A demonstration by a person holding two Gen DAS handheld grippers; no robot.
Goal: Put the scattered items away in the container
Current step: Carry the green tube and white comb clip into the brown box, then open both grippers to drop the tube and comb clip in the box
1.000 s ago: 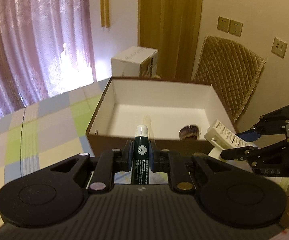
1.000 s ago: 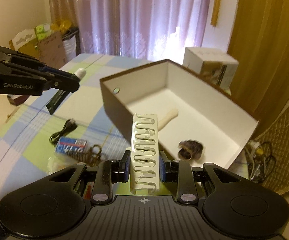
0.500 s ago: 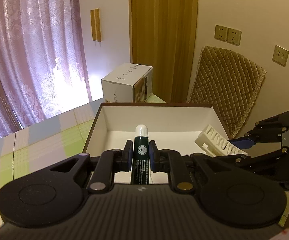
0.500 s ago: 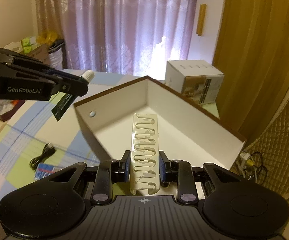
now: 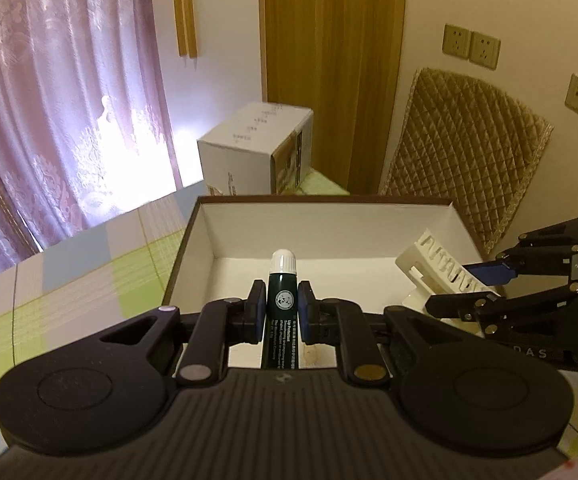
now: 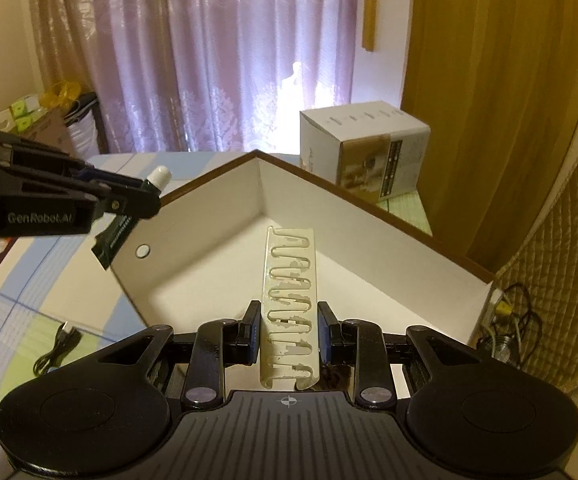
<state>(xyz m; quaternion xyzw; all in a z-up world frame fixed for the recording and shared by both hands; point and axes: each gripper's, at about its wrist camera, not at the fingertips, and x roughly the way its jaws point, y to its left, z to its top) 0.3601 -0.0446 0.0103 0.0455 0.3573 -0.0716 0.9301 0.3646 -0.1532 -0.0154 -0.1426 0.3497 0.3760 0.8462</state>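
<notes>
A dark green tube [image 5: 283, 308] with a white cap and a round pale emblem is clamped upright between the blue pads of the left gripper [image 5: 283, 312]; small white print is seen along its lower body. It is held over the near wall of the container [image 5: 329, 200], a brown box with a white interior, open at the top. In the right wrist view the same tube [image 6: 129, 220] is seen tilted, cap uppermost, just at the box's left corner.

A cream plastic rack [image 6: 290, 308] with a row of U-shaped slots is gripped between the pads of the right gripper [image 6: 289, 330], and it is pointed forward above the box's interior. From the left wrist view the rack [image 5: 437, 268] is seen slanting over the right wall of the box.

A checked cloth [image 5: 89, 264] in green, blue and cream covers the table under the box. A white carton [image 5: 257, 152] stands behind the box, near the purple curtains [image 5: 49, 100]. A black cable [image 6: 57, 348] lies on the cloth left of the box. A dark object is glimpsed under the right gripper, but it cannot be identified.
</notes>
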